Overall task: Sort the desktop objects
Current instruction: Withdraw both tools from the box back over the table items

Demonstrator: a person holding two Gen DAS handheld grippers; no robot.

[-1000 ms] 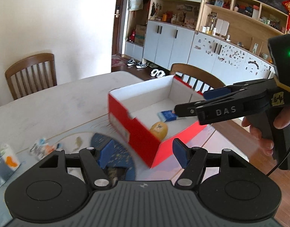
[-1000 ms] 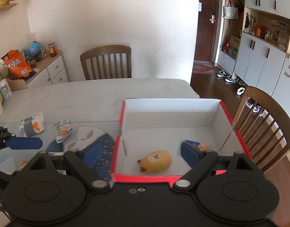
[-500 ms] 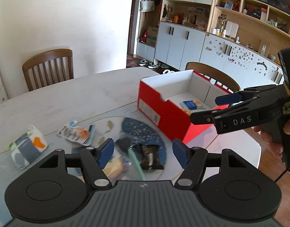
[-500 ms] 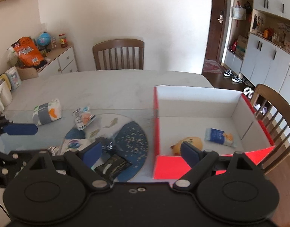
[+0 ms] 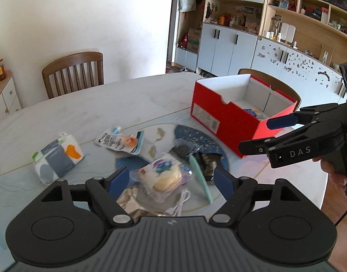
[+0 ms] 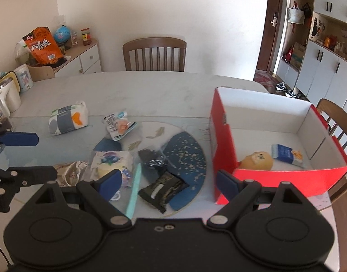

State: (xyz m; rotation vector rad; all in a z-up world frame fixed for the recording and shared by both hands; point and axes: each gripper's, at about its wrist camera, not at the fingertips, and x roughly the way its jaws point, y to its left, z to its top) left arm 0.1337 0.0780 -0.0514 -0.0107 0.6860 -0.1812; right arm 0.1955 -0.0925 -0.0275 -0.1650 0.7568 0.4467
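Observation:
A red shoebox [image 6: 223,145] [image 5: 221,115] stands at the table's right, holding a yellow toy [image 6: 258,159] and a blue packet [image 6: 286,155]. Loose items lie left of it: a clear-wrapped pastry [image 5: 164,178] [image 6: 110,164], a black packet [image 6: 163,187], a mint green stick [image 6: 133,190], a dark granule bag [image 6: 151,158], a white-orange pouch [image 6: 119,124] and a tissue pack [image 6: 68,120]. My left gripper [image 5: 171,182] is open and empty above the pastry. My right gripper [image 6: 166,182] is open and empty above the black packet.
A foil wrapper [image 6: 70,174] and a white cable [image 5: 180,204] lie near the front edge. A blue round mat [image 6: 184,158] lies under the items. Wooden chairs [image 6: 154,54] stand at the far and right sides. A kettle [image 6: 5,94] stands at far left.
Both grippers have swung left, away from the red box, and now hang over the pile of loose items. Both stay open and empty.

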